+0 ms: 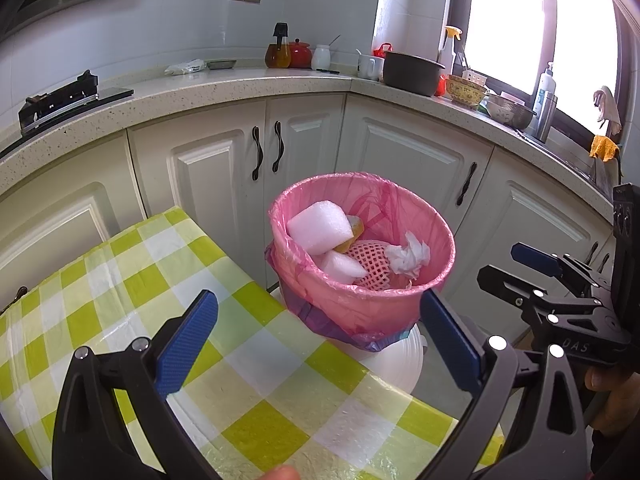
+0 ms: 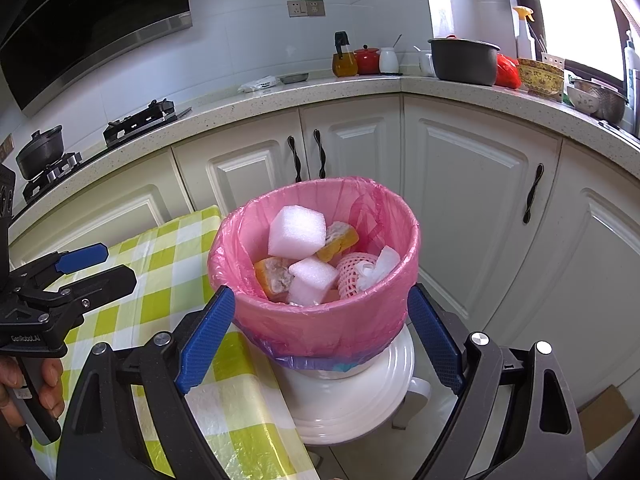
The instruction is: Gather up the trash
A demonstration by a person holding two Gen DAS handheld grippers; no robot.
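A bin lined with a pink bag [image 1: 352, 308] [image 2: 248, 216] stands on a white stool [image 2: 352, 392] beside the table. Inside lie white foam blocks [image 1: 320, 226] [image 2: 296, 232], orange-rinded scraps [image 2: 274, 276], a pink foam net [image 1: 368, 258] [image 2: 350, 276] and a crumpled tissue [image 1: 408, 256] [image 2: 380, 268]. My left gripper [image 1: 320, 320] [image 2: 108, 268] hovers open over the table corner, nothing between its blue pads. My right gripper [image 2: 320, 300] [image 1: 508, 268] is open too, its fingers framing the bin's near wall without pressing on it.
The table wears a green-and-white checked cloth [image 1: 120, 280] [image 2: 168, 240]. White cabinets [image 2: 472, 184] and a speckled counter [image 1: 240, 84] with pots, bowls and bottles curve behind the bin. A gas stove [image 2: 140, 120] sits at the left. A hand [image 2: 48, 384] grips each handle.
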